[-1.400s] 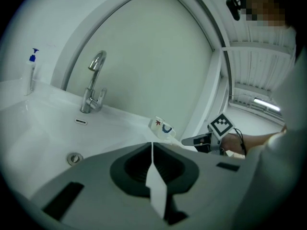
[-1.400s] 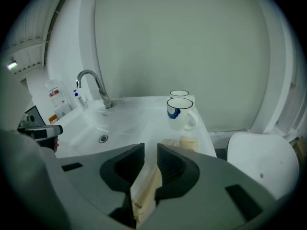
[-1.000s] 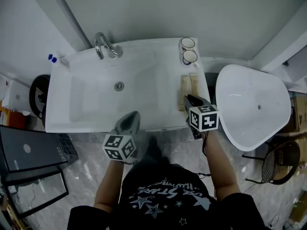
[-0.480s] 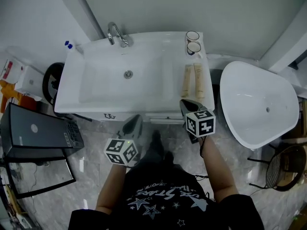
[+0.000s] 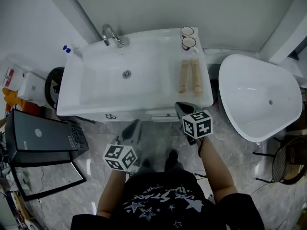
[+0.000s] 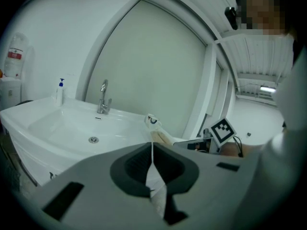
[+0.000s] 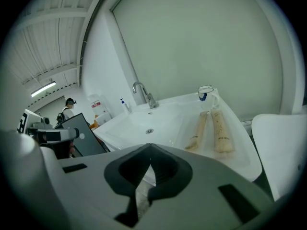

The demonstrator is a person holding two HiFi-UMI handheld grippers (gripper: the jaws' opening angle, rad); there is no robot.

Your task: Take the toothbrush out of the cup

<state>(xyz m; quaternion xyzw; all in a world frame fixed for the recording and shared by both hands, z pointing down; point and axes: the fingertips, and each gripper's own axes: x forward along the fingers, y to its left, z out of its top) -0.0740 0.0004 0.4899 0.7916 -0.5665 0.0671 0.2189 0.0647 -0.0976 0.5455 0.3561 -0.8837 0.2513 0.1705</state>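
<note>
"stars" printed on shirt (image 5: 160,206), rest illegible

The head view looks steeply down on the sink (image 5: 144,87) from high above. Both gripper views sit low before its front edge, looking across the basin to the tap (image 5: 111,34) and cups (image 5: 188,43). The right gripper view is nearer the tubes (image 5: 194,75).

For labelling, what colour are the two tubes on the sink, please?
The tubes are beige, clearest in the right gripper view.
</note>
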